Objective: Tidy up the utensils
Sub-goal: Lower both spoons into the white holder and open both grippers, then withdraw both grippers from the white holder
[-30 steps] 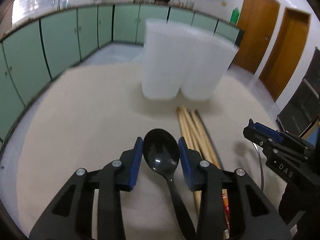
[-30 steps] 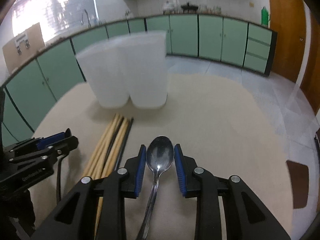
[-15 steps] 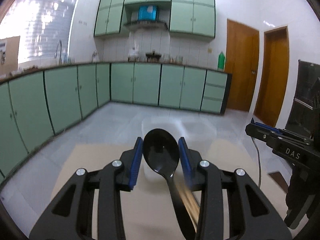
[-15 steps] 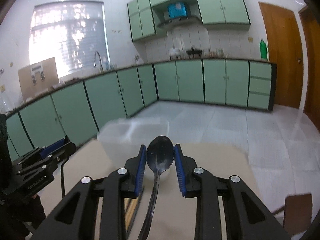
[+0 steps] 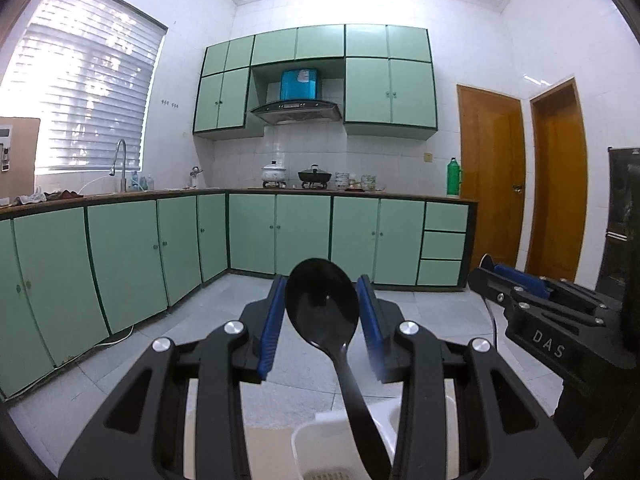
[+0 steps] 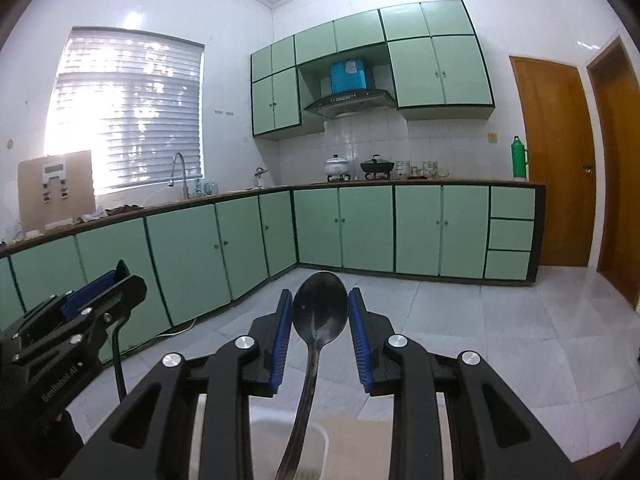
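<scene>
A: Start at the left tool [image 5: 322, 322]. What is it carrying?

B: A black spoon [image 5: 322, 309], bowl forward, sitting between the blue pads [image 5: 273, 326]. The gap is narrow, and the pads flank the bowl at its widest part. Whether they actually press on it I cannot tell; the handle runs back under the tool and out of view.

A: And the right tool [image 6: 320, 328]?

B: Same picture: a narrow gap with a metal spoon [image 6: 319, 314] between the pads, handle trailing down and back. Again the bowl seems bracketed, but the real contact is hidden.

A: How will they handle?

B: Both look stiff and light. I judge the black one to be plastic, lighter still, with a glossy skin that could slide. The metal one is smooth and a little heavier, so it may pivot and droop by the handle if gripped only at the bowl. The neck, just behind the bowl, would be the steadier place to hold.

A: Where do they go?

B: Take the white container [image 5: 320, 446] as the mark. The black spoon's handle crosses above its rim, and the tool sits above and nearer the camera. From the right wrist, a white bin [image 6: 288, 446] lies directly below the metal spoon's handle.

A: Beyond that?

B: Pale floor, then green cabinets [image 5: 304, 232].
</scene>
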A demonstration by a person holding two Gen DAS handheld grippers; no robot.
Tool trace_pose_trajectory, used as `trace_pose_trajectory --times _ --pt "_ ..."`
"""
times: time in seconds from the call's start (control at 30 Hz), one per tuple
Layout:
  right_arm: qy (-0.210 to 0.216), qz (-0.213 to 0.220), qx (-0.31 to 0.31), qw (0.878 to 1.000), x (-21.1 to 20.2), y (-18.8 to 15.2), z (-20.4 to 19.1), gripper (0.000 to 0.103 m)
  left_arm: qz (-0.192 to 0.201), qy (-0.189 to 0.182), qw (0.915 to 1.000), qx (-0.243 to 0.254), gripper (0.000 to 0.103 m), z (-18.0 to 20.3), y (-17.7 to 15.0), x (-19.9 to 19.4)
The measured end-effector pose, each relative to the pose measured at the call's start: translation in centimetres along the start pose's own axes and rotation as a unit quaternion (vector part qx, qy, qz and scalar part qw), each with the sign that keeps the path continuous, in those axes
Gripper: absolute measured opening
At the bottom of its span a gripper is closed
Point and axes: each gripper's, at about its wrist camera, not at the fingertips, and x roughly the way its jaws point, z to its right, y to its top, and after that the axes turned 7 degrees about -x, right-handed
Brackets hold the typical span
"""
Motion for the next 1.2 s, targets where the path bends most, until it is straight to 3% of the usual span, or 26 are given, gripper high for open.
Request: trace_pose_trajectory --times 0.27,0.6,0.77,0.93,1.03,1.2 --pt "-0.01 -0.025 -0.021 0.999 3.8 -1.9 -1.2 0.028 -0.035 0.012 0.9993 0.012 0.035 -0.9 -3.2 3.8" --pt "0.018 -0.049 -0.022 0.998 1.2 -4.7 -1.3 0.033 -0.053 0.007 0.9985 0.014 0.038 -2.3 -4.5 2.1" --pt "0.016 -0.06 -0.003 0.998 -1.2 -4.7 -0.2 0.042 -0.053 0.01 0.9985 0.005 0.047 -3.0 -4.0 -0.5" --pt "0.023 -0.081 0.015 0.996 -4.8 -5.8 0.5 0.059 -0.071 0.018 0.9973 0.0 0.062 -3.6 -4.4 -4.3" --pt "0.025 -0.093 0.011 0.995 -7.6 -6.9 0.1 0.072 -0.099 0.019 0.9948 -0.007 0.071 -3.9 -5.6 -7.2" --pt "0.038 -0.135 0.006 0.99 -12.2 -10.6 -1.5 0.078 -0.169 0.022 0.9851 -0.022 0.075 -4.7 -9.2 -11.7"
